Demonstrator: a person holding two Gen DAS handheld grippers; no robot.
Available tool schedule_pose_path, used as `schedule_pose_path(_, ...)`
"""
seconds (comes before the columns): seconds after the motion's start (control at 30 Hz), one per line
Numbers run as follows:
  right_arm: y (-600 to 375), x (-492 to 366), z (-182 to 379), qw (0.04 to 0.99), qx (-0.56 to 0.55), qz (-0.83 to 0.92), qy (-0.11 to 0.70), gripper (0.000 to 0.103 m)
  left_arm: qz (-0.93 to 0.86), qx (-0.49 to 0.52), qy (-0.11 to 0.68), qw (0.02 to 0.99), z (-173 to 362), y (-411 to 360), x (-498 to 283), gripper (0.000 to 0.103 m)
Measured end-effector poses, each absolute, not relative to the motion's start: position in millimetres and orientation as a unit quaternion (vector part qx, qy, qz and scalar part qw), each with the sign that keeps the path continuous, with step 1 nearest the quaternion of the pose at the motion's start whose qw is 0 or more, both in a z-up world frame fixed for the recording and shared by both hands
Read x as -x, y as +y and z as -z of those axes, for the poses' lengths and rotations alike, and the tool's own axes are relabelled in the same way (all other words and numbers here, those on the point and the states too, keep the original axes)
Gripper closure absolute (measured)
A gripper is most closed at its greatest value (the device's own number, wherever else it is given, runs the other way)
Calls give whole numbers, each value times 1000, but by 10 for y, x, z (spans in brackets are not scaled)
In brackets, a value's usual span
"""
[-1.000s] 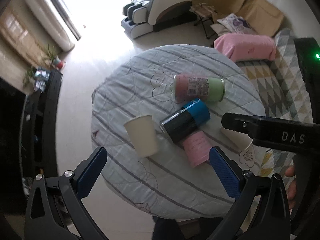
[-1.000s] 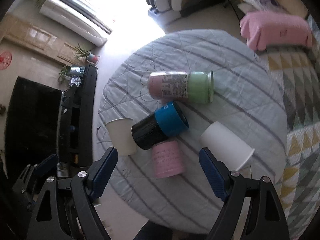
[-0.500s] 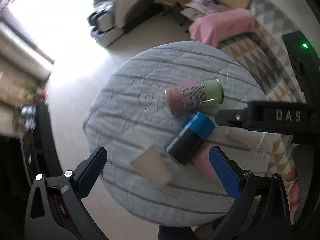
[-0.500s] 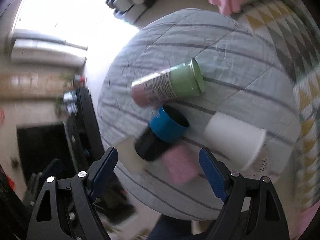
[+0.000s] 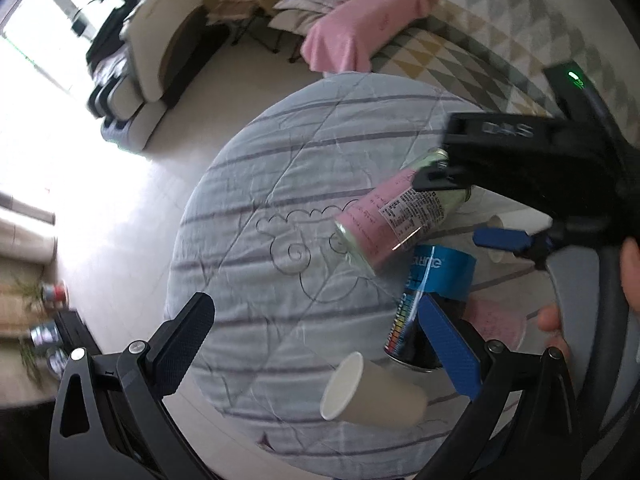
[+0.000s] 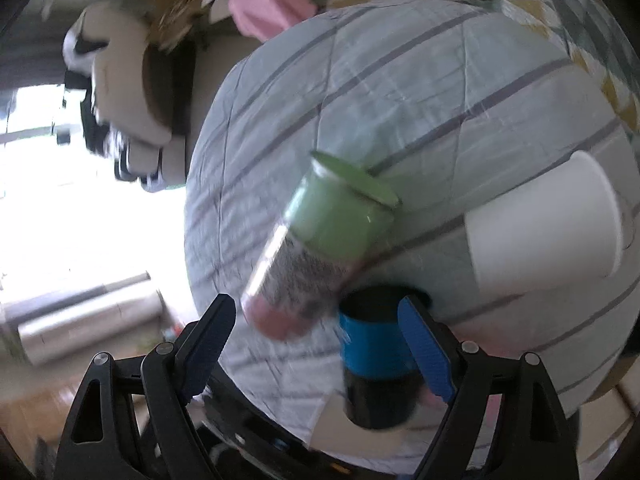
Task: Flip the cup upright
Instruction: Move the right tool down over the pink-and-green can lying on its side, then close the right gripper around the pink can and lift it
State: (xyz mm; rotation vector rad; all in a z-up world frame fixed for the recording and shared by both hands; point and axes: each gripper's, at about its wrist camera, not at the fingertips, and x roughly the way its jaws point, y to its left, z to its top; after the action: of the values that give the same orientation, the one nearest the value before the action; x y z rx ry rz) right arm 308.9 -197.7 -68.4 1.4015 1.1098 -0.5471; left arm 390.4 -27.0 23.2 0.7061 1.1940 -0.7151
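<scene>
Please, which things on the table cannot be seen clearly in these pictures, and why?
- Pink paper cup: left wrist view, partly behind the left gripper finger.
- Blue-and-black cup: right wrist view, blurred.
- White paper cup: left wrist view, mostly behind the right gripper.

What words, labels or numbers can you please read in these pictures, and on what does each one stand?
"DAS": on the black body of the right hand-held gripper, blurred but legible.
"...time": white letters on the blue and black cup, start cut off.
Printed label on the pink and green cup: too small and blurred to read.
Handwriting on the pink paper cup: illegible.
</scene>
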Motion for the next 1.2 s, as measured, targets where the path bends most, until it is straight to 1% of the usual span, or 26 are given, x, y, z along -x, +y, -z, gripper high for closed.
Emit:
schedule_pose_path(0.1, -2000, -3183, 825, 582, -614, 251, 470, 18, 318, -342, 528, 709, -163, -313, -3991, 0)
schedule_pose_path(0.23, -1992, -3299, 1001, 571, -619, 257, 473, 18, 323, -333, 542, 700, -38, -302, -4151, 0)
schedule_pose_path(0.47, -2025, -3458, 1139, 576, -613, 256, 476, 19, 331, -324, 551, 694, 143, -354, -4260, 0)
schedule_pose_path(0.5, -2026, -3471, 1147, 579, -608, 256, 479, 21, 336, -320, 552, 693, 155, -367, -4266, 0)
schedule_pose_path(0.53, -2027, -3490, 1151, 581, -603, 257, 482, 26, 338, -317, 553, 693, 173, -374, -4280, 0)
schedule_pose_path(0.6, -2023, -3528, 1158, 587, -597, 250, 486, 28, 342, -312, 555, 691, 209, -390, -4295, 0)
schedule_pose_path(0.8, -1985, -3733, 1066, 620, -546, 231, 514, 28, 349, -284, 574, 684, 275, -331, -4357, 0)
schedule_pose_path(1.2, -1536, -4528, 889, 677, -403, 133, 601, 28, 329, -224, 609, 686, 426, -15, -4449, 0)
